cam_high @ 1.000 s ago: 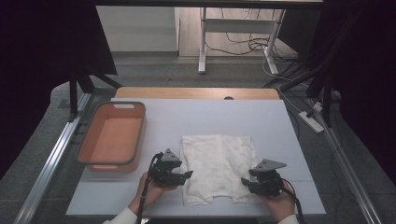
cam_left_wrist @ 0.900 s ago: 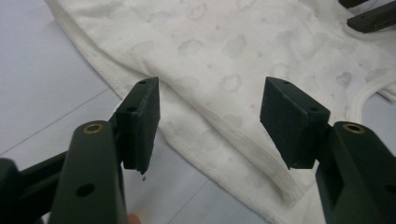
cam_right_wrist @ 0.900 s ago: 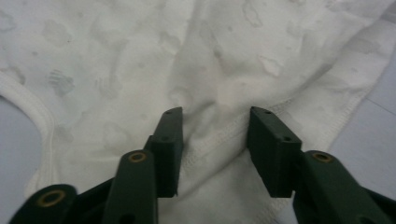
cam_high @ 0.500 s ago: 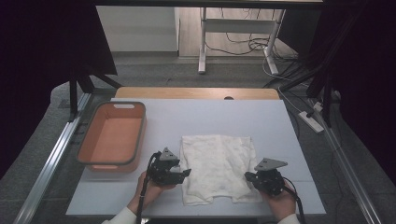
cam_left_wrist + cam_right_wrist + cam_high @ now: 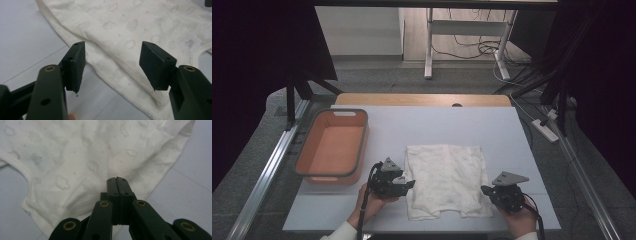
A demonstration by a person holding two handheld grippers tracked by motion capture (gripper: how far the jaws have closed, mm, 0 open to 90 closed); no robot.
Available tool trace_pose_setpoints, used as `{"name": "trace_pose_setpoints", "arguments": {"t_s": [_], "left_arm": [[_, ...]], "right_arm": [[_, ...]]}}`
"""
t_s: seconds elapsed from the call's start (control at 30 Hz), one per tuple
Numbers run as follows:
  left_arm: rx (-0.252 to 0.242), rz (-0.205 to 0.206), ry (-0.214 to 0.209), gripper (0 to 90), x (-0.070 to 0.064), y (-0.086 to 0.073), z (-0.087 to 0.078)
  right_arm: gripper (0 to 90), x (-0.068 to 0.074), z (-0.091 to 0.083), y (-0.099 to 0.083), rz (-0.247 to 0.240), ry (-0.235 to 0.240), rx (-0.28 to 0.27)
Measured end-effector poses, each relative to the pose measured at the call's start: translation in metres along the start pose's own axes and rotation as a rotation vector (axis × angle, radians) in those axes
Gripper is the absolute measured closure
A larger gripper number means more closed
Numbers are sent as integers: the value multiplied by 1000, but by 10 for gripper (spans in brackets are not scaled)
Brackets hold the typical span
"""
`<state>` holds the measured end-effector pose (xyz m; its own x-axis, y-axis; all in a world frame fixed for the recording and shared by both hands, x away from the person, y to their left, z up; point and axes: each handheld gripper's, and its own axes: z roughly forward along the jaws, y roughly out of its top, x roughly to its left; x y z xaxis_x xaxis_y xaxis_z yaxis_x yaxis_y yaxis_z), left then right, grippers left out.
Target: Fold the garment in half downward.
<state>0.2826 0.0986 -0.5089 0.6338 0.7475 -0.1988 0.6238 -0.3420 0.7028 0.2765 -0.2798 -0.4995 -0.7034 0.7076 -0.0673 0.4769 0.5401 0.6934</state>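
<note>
Since the earlier moments little has shifted: both hands have stayed at the near edge of the tabletop point(image 5: 522, 130), the right one drawn only slightly outward, and the white garment point(image 5: 446, 179) lies spread flat where it was.

Left tongs point(image 5: 406, 184) sit just beside the garment's left edge, and in the left gripper view they point(image 5: 112, 67) are spread wide, with the stitched hem of the garment point(image 5: 130, 32) running between the two black pads point(image 5: 76, 65) (whether the pads actually touch the cloth I cannot tell from here). Nothing is gripped on that side.

Right tongs point(image 5: 486, 190) rest at the garment's right edge near the lower corner. In the right gripper view they point(image 5: 116, 182) are pressed tight together, tips lying over the faintly cloud-printed garment point(image 5: 75, 157) just inside its hem; whether a fold of cloth is caught between them is hidden by the pads.

Off to the left on the tabletop stands an orange tub point(image 5: 302, 160), well apart from the garment.
</note>
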Motion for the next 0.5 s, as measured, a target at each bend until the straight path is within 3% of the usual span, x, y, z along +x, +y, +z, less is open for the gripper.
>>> {"name": "trace_pose_setpoints", "arguments": {"t_s": [0.1, 0.23, 0.33, 0.5], "left_arm": [[-8, 4, -8, 373, 1, 1, 0], [-11, 7, -15, 355, 3, 5, 0], [-25, -5, -17, 362, 6, 8, 0], [-42, -17, -16, 352, 11, 15, 1]], "right_arm": [[757, 4, 0, 3, -6, -16, -35], [553, 9, 0, 8, -11, 0, -91], [453, 15, 0, 11, -21, 5, -113], [368, 24, 3, 19, -27, 81, -147]]}}
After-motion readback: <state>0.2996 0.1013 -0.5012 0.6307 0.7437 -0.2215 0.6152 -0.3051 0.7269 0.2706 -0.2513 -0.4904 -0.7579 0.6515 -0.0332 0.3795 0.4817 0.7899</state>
